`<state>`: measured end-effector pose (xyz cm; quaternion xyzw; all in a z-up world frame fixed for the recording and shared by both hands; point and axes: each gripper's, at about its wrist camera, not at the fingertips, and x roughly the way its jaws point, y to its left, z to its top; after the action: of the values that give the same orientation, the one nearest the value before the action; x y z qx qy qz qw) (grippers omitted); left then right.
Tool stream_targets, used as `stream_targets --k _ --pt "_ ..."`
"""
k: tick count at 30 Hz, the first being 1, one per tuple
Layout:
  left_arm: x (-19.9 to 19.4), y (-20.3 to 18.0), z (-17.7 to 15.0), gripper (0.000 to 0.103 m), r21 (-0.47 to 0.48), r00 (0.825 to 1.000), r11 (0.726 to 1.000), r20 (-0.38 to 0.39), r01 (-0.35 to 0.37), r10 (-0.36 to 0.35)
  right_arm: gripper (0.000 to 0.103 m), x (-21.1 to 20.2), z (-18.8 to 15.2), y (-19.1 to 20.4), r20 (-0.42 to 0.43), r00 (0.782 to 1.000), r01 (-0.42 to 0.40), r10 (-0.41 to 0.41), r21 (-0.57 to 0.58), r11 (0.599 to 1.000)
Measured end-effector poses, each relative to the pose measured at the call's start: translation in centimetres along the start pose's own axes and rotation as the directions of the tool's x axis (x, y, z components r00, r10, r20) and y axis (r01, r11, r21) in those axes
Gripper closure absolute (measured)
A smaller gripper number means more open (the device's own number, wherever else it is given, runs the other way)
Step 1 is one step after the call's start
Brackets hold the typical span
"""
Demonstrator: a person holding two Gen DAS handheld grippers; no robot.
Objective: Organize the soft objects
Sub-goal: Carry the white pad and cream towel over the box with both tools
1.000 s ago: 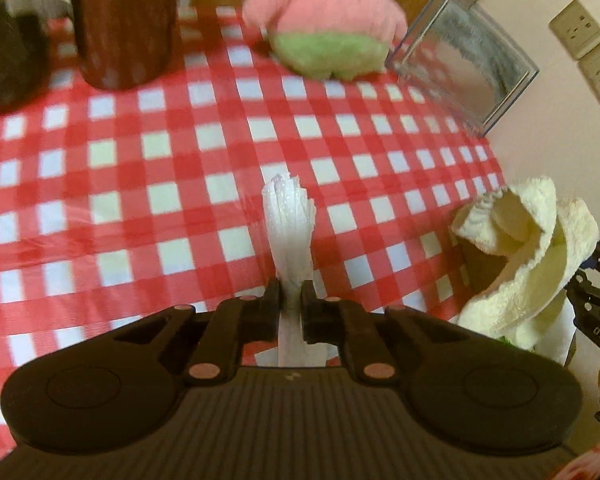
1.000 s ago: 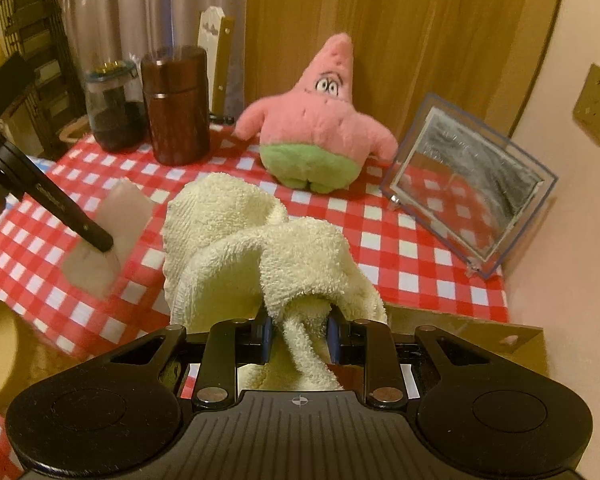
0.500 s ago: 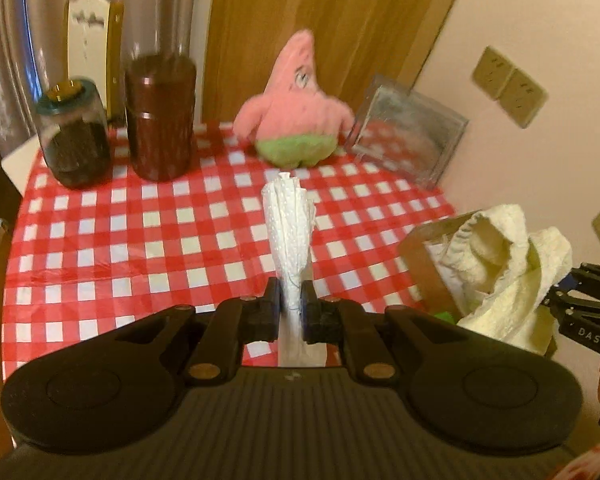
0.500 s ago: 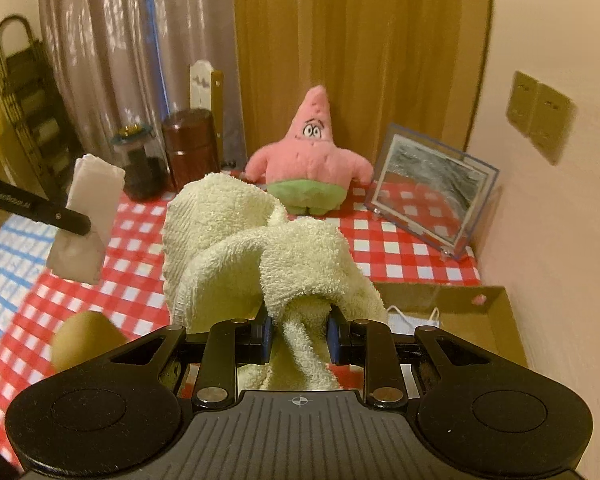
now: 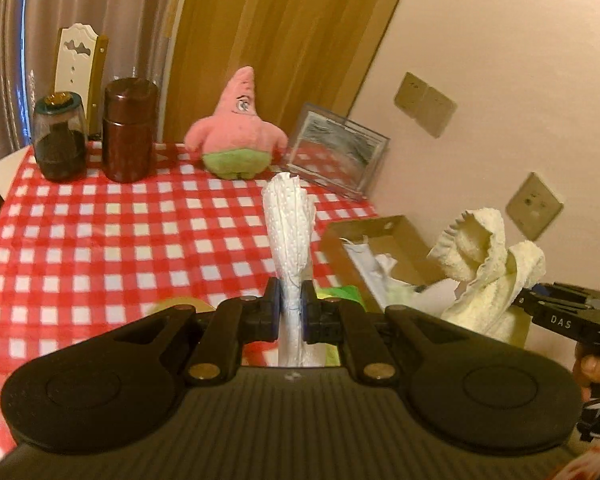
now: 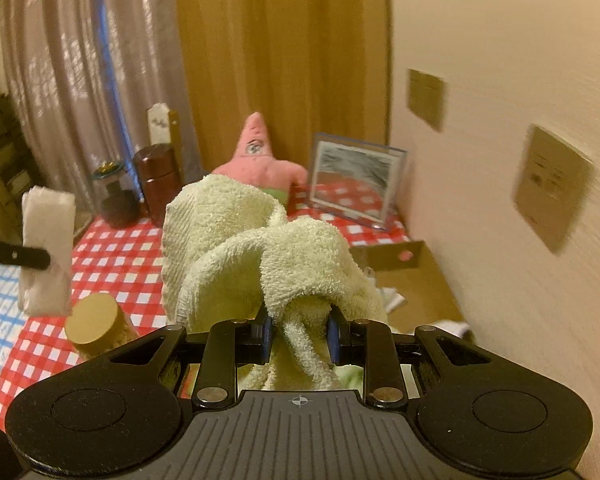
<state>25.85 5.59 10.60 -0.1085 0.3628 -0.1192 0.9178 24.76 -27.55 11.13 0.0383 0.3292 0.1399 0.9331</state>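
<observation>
My left gripper is shut on a folded white paper towel, held upright high above the checked table; the towel also shows in the right wrist view. My right gripper is shut on a crumpled pale yellow towel, which also shows in the left wrist view above a brown cardboard box. The box holds white soft items. A pink star plush sits at the back of the table.
The red-and-white checked table carries a glass jar, a brown canister, a clear picture frame and a tan cylinder. A wall with switch plates stands close on the right.
Both grippers have risen and pulled back from the table, each keeping its cloth. The box has come into view below the yellow towel.
</observation>
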Motion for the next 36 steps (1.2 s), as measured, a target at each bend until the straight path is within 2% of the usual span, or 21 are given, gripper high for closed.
stream_targets --k 7,16,24,36 --pt "-0.9 -2.9 -4.1 0.095 -0.034 0.999 0.999 0.023 0.032 -0.031 0.077 -3.4 -3.8 -3.4 0.0 0.999 0.052 -0.052 0.127 0.991" --pt "-0.6 -6.1 -7.4 0.095 -0.04 0.999 0.998 0.0 0.048 -0.048 0.077 -5.9 -7.2 -6.0 -0.02 0.993 0.116 -0.114 0.182 0.976" --pt "1.0 -8.6 -8.9 0.095 -0.012 0.998 0.999 -0.041 0.052 -0.052 0.077 -6.6 -8.3 -7.2 -0.016 0.992 0.128 -0.127 0.2 0.971" --pt "3.0 -10.4 -9.2 0.095 0.03 0.996 0.998 -0.073 0.062 -0.06 0.077 -6.1 -8.5 -7.4 -0.016 0.991 0.135 -0.135 0.214 0.967"
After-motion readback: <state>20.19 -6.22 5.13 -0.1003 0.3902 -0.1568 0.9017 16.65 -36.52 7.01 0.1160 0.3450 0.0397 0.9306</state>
